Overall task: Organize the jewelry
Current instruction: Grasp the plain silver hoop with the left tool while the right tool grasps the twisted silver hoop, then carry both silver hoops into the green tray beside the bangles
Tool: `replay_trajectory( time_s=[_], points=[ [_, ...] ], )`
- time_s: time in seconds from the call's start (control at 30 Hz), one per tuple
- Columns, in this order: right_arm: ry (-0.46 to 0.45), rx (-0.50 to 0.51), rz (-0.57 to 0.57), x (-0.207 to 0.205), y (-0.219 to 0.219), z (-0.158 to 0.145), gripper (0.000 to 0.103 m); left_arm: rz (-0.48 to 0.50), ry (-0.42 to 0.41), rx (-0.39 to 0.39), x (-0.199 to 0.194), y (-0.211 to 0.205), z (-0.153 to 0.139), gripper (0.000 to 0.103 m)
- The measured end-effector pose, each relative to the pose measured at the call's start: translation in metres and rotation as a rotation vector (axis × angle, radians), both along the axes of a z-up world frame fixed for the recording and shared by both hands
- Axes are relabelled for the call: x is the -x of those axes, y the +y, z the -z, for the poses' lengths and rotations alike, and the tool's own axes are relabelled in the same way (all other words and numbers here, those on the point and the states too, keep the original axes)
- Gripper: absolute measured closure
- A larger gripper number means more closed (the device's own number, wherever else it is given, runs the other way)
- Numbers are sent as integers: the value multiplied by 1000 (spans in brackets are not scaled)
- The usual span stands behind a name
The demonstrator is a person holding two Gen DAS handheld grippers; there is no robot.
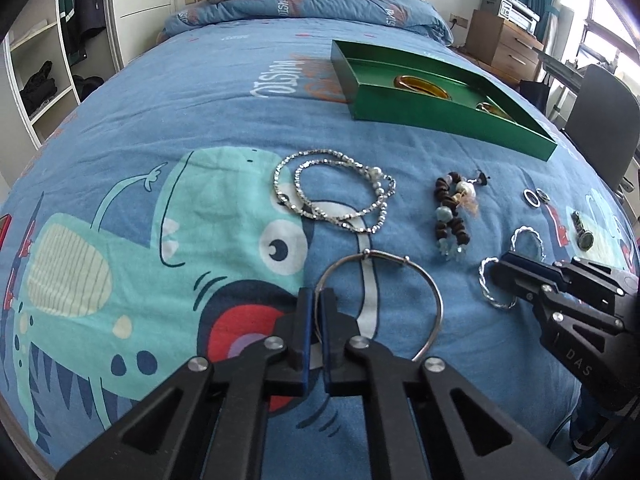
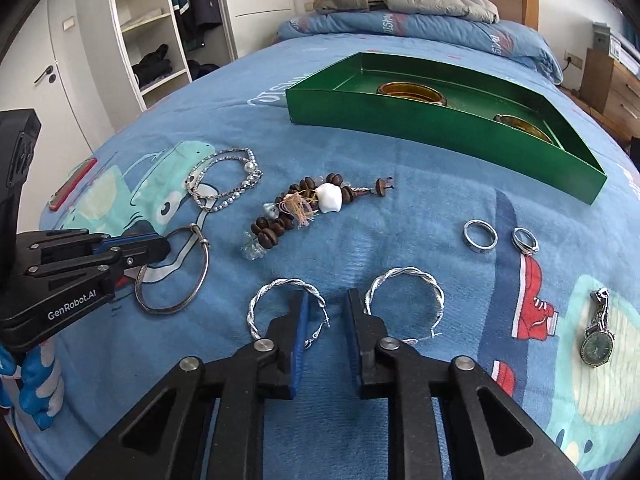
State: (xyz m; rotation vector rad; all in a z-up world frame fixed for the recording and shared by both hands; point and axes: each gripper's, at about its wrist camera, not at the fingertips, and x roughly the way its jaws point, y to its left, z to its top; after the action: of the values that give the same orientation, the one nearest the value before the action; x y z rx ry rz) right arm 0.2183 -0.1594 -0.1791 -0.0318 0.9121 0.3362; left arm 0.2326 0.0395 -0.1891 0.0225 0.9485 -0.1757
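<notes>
My left gripper (image 1: 316, 300) had its jaws nearly closed on the near-left rim of the thin silver bangle (image 1: 424, 280), which lay flat on the blue cartoon bedspread (image 1: 160, 120). From the right wrist view, that same left gripper (image 2: 156, 246) came in from the left edge, its tips at the bangle (image 2: 200, 276).

My right gripper (image 2: 326, 304) had its jaws open, holding nothing. Its tips sat between two twisted silver hoop earrings: the left hoop (image 2: 260, 300) touching or just under the left jaw, the right hoop (image 2: 424, 280) just beside the right jaw. In the left wrist view the right gripper (image 1: 504, 268) reached in from the right, over one hoop (image 1: 486, 284), with the other hoop (image 1: 528, 236) just beyond it.

Farther up the bed lay a tangle of silver bead chains (image 2: 224, 180), then a brown bead bracelet with a white stone (image 2: 304, 204). Right of those were two silver rings (image 2: 480, 236) side by side but apart, and a small watch (image 2: 598, 340) near the right edge.

The green tray (image 2: 400, 120) sat well beyond all of this, toward the pillow end. Two amber bangles (image 2: 412, 92) already lay inside it, one toward the left, one toward the right.
</notes>
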Motion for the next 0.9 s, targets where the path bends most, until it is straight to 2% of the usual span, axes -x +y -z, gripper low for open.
replay_trajectory(
  time_s=[0.07,0.4,0.9],
  points=[
    [-1,-4,13,1,-2,-1,95,-2,-9,3,2,0,-2,100],
    [-56,-17,54,37,-11,-29,96,4,-103,-32,22,-7,-24,100],
    [-161,-74,166,90,-66,-78,96,45,-166,-73,54,-25,-64,100]
  ],
)
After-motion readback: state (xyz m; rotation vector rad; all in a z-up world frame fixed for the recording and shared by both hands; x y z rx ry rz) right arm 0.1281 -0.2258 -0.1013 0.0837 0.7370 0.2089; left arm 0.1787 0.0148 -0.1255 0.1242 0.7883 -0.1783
